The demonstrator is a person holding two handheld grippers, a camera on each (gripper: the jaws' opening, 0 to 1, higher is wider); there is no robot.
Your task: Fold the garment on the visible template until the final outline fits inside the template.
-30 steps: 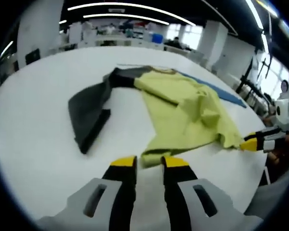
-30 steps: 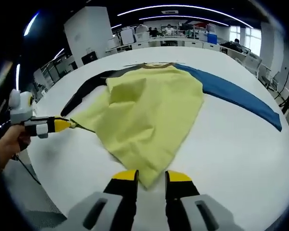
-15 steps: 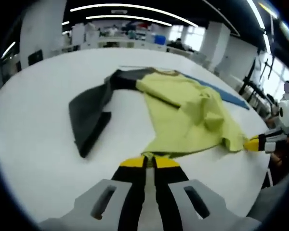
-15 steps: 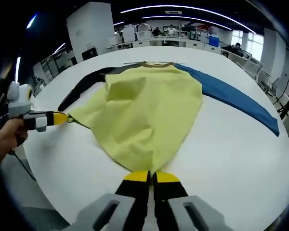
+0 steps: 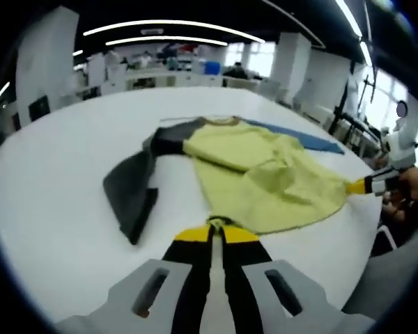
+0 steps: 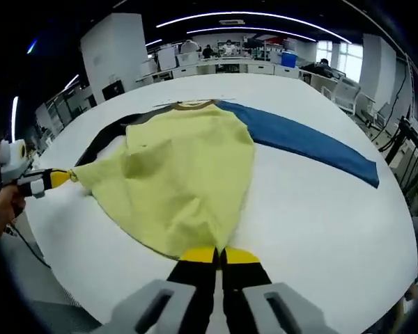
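Most of the folding is not done yet. On the white table (image 6: 320, 229) the garment (image 6: 181, 181) lies spread, its yellow body creased but not folded over. The blue sleeve (image 6: 299, 142) stretches far out to one side and the dark grey sleeve (image 5: 129, 195) lies bent on the other side. No clear template outline can be made out around it, so the fit cannot be judged. The left gripper (image 5: 214, 233) is closed on one bottom corner of the yellow hem, and the right gripper (image 6: 219, 256) is closed on the other corner, the hem held between them. Probably the sleeves and the body must all be folded inward.
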